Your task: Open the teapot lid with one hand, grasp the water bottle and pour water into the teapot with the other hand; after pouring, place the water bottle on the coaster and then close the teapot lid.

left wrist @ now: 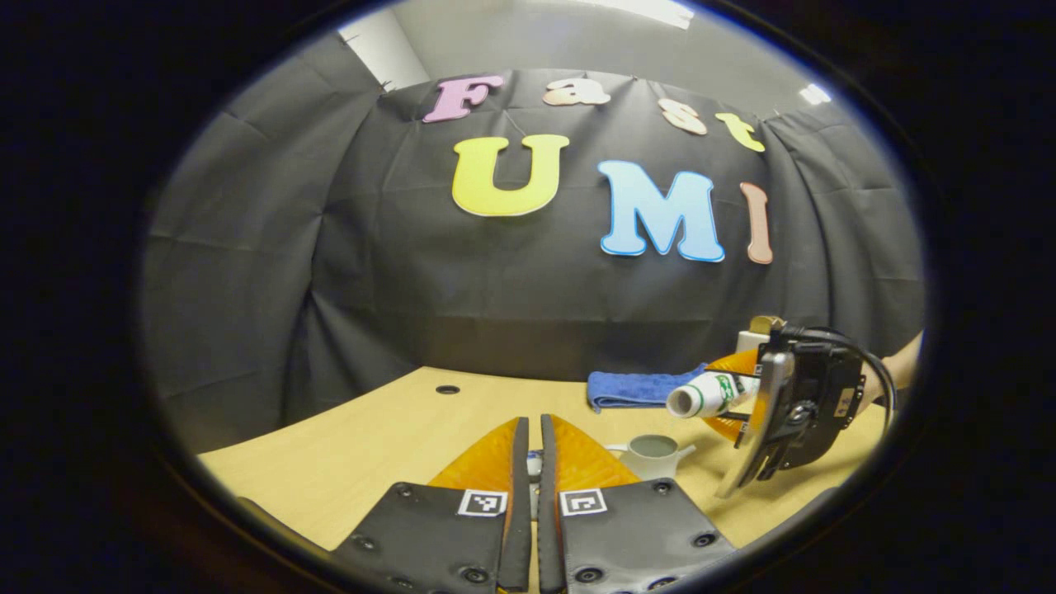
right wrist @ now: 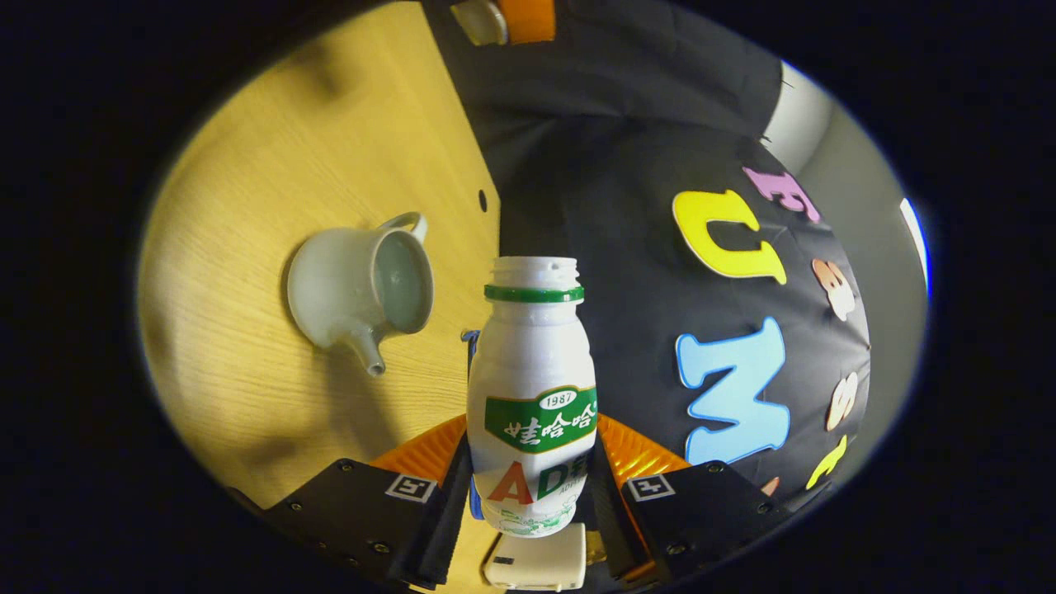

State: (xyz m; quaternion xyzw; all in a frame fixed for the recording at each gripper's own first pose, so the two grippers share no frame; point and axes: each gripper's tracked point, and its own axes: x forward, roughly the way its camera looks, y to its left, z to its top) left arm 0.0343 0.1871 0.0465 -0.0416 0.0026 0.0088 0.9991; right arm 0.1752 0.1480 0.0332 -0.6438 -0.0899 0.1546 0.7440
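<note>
Pale wood bench [left wrist: 371, 445] carries everything; taking the teapot as landmark. In the left gripper view the teapot [left wrist: 653, 455] sits on the bench, white, lid off, its mouth open upward and greyish inside. Behind the teapot, toward the booth wall, lies a folded blue cloth [left wrist: 631, 388]. Above and just right of the teapot the right tool [left wrist: 737, 394] hangs in the air with a hand [left wrist: 895, 373] behind it, holding the water bottle [left wrist: 708, 395] tipped roughly level, neck pointing over toward the teapot side, well clear of the pot. Nearest the camera, short of the teapot, the left tool [left wrist: 533, 462] has its fingers drawn nearly together, with something small and pale pinched in the narrow gap; cannot tell for sure what it is.

Right gripper view: the right tool [right wrist: 532, 487] grips the water bottle [right wrist: 532, 388] by its lower body, both fingers pressing its sides, cap off, green ring below the threaded neck. Teapot [right wrist: 363, 293] lies off to the bottle's left on the bench [right wrist: 247, 206], open, spout and handle visible.
</note>
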